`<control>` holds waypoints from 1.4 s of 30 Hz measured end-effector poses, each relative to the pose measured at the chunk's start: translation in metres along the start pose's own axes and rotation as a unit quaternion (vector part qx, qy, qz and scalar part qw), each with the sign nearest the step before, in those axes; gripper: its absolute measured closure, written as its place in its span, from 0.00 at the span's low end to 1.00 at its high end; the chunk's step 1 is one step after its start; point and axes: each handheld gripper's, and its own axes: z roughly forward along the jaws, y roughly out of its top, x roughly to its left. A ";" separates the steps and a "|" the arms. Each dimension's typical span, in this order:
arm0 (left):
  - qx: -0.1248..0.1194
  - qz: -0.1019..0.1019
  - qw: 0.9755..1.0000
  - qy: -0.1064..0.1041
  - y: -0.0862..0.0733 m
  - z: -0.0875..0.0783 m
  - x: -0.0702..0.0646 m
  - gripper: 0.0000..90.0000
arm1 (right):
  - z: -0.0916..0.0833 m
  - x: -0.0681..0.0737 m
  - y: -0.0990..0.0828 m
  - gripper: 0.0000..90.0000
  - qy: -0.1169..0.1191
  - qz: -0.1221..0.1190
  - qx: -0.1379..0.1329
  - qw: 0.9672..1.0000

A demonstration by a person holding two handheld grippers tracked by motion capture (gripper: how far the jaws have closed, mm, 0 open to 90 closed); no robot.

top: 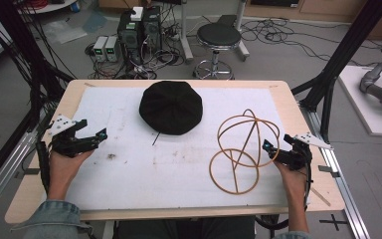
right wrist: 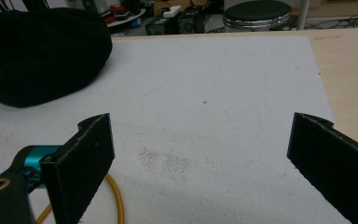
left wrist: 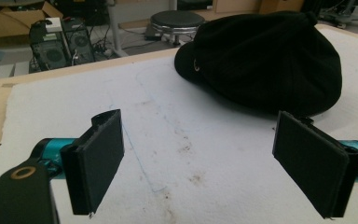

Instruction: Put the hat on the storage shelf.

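A black flat cap (top: 171, 107) lies at the back middle of the white mat (top: 129, 169); it also appears in the left gripper view (left wrist: 265, 60) and the right gripper view (right wrist: 42, 53). A wire stand of tan hoops (top: 241, 149) rests on the mat's right side, and a piece of its yellow ring (right wrist: 116, 200) shows by my right jaw. My left gripper (top: 97, 135) hovers at the mat's left edge, open and empty (left wrist: 200, 163). My right gripper (top: 270, 148) stands open (right wrist: 200, 168) just right of the hoops, holding nothing.
The wooden table (top: 298, 119) borders the mat on all sides. A black round stool (top: 218, 37), computer boxes (top: 139, 30) and loose cables lie on the floor beyond the far edge. Black frame posts (top: 345, 50) rise on the right.
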 end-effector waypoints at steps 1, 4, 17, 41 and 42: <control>-0.003 0.001 1.000 -0.001 0.000 0.000 -0.001 0.19 | 0.000 0.000 0.000 0.08 0.000 0.001 -0.001 1.000; -0.009 0.010 1.000 -0.004 0.002 0.001 -0.004 0.19 | -0.001 0.001 0.000 0.08 0.000 0.000 -0.004 1.000; -0.027 0.004 0.999 -0.023 0.028 0.012 -0.012 0.18 | -0.005 -0.002 0.001 0.08 -0.002 0.005 -0.012 1.000; -0.096 0.101 0.987 -0.085 0.115 0.069 -0.051 0.19 | -0.006 -0.003 0.001 0.08 -0.001 0.011 -0.016 1.000; -0.094 0.105 0.986 -0.086 0.117 0.073 -0.053 0.19 | -0.006 -0.004 0.001 0.08 0.000 0.010 -0.016 1.000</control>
